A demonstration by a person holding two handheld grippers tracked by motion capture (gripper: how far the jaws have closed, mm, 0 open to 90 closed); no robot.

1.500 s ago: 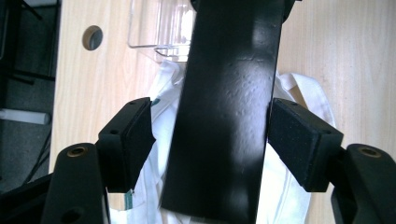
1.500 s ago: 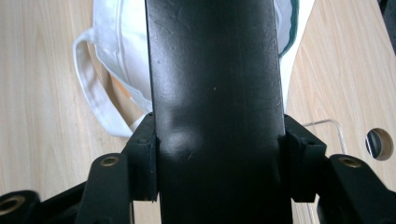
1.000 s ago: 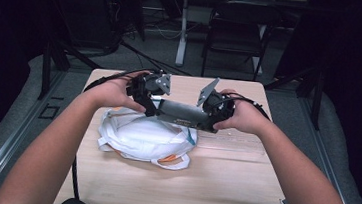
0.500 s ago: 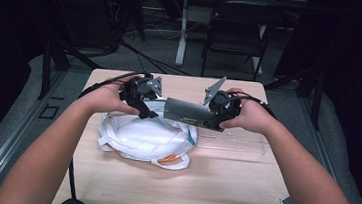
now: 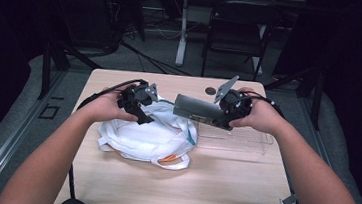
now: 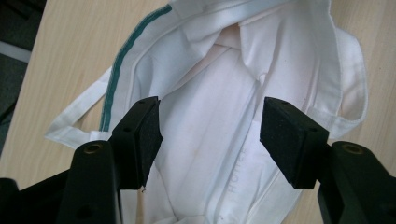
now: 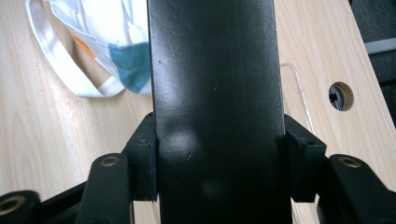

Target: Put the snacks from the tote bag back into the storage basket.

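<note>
Clearly the dark grey box (image 5: 199, 110) clamped in the right tongs (image 5: 223, 117) is the stiff member of the pair: a long rigid block with a smooth, faintly glossy face that could slide in the pads if gripped off-centre. The right tongs stand wide but closed on it, one pad pressing each long side, and the box juts out ahead of them, level above the desk (image 5: 221, 186), toward the left tongs (image 5: 141, 116). It looks to have some weight, so a hold near its middle would resist tipping better than this end grip.

The white cloth bag (image 5: 148, 136) directly beneath the left tongs is soft, light and floppy; its hemmed rim or a strap is the sensible place to pinch. The left tongs have just been closing a little, yet they are open, with nothing pressed between the pads, which hang above the bag's mouth.

The left gripper view looks straight into that mouth (image 6: 224, 140) and shows a green-edged hem (image 6: 122, 60), which the high view gives as a mere crumple. The right gripper view shows the pads (image 7: 145, 158) seated on the box (image 7: 217, 107); the high view alone gives both hands together and a clear tray (image 5: 246, 137) under the right tongs.
</note>
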